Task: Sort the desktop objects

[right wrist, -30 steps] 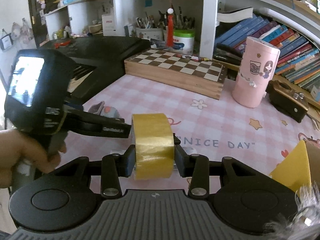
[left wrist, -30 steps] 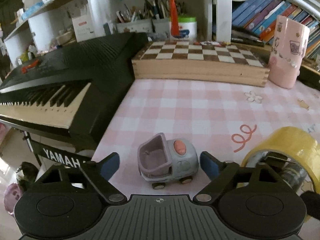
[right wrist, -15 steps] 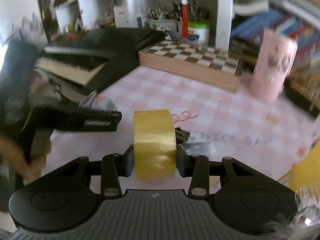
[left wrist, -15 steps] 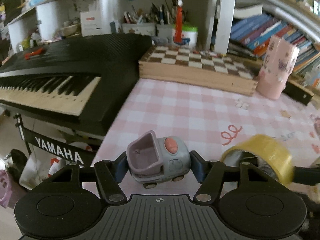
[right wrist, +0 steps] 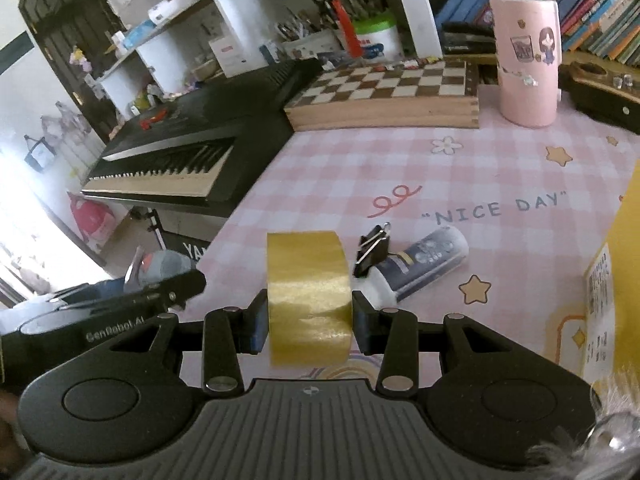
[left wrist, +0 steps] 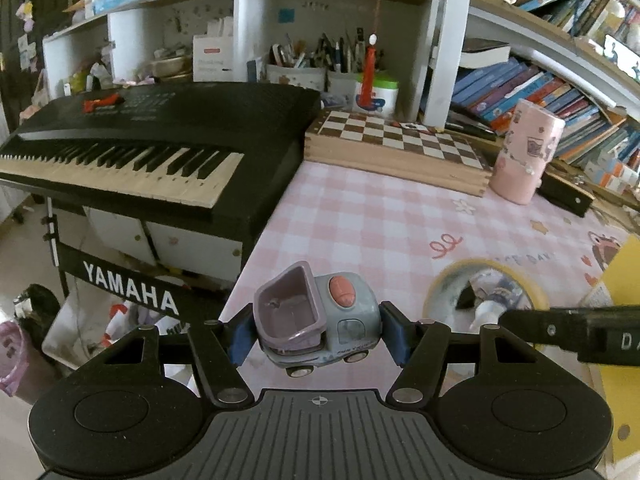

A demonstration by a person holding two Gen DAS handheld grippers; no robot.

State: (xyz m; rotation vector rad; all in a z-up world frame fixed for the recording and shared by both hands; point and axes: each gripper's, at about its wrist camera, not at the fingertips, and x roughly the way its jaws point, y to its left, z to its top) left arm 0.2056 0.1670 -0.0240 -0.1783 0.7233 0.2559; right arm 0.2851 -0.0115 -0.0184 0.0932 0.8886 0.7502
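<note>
A small grey-and-purple toy car (left wrist: 316, 316) with an orange button hangs above the pink checked table mat (left wrist: 360, 216), near its left edge. My left gripper (left wrist: 318, 332) is shut on it, blue pads pressing both sides. The car's top also shows at the left of the right wrist view (right wrist: 164, 264). My right gripper (right wrist: 308, 324) is shut on a yellow tape roll (right wrist: 308, 292), held upright just over the mat. In the left wrist view the tape roll (left wrist: 444, 280) sits to the right of the car.
A black binder clip (right wrist: 372, 248) and a small blue-and-white tube (right wrist: 428, 260) lie just beyond the tape. A wooden chessboard box (left wrist: 400, 148), a pink cylinder (left wrist: 524, 152) and bookshelves stand at the back. A black keyboard (left wrist: 140, 140) borders the left; a yellow box (right wrist: 624, 260) the right.
My left gripper closed on the toy car and lifted it off the mat, pulling back and up. The right gripper kept its grip on the tape and rolled a little.
</note>
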